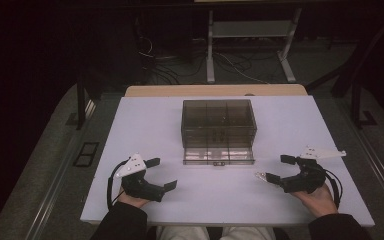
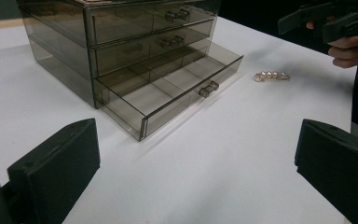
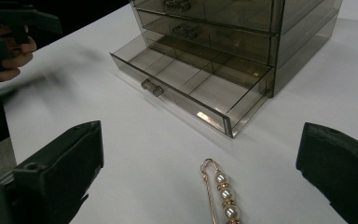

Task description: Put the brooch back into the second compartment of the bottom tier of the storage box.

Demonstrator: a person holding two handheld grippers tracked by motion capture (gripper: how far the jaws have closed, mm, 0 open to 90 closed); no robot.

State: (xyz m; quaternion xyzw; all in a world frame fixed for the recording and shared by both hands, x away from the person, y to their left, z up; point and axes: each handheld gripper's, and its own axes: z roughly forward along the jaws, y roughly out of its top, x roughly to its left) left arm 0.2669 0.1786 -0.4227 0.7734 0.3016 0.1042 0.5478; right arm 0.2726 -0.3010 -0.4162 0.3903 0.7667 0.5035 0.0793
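Note:
A smoky clear drawer box [image 1: 218,120] stands mid-table, its bottom drawer [image 1: 218,155] pulled out and divided into empty compartments [image 3: 191,77]. A gold pin with pearls [image 3: 221,193] lies flat on the white table [image 1: 145,130], right of the drawer [image 2: 271,75]. My right gripper [image 1: 278,168] is open, and the pin [image 1: 261,175] lies just ahead of it, between its spread jaws in the right gripper view [image 3: 198,172]. Over at the front left, my left gripper [image 1: 161,174] is open and holds nothing [image 2: 198,177].
The box's two upper drawers [image 2: 135,32] are closed, with small knobs. A wooden strip [image 1: 215,90] runs along the table's far edge, with dark floor, cables and a desk frame [image 1: 250,45] beyond. Bare white surface lies on both sides of the box.

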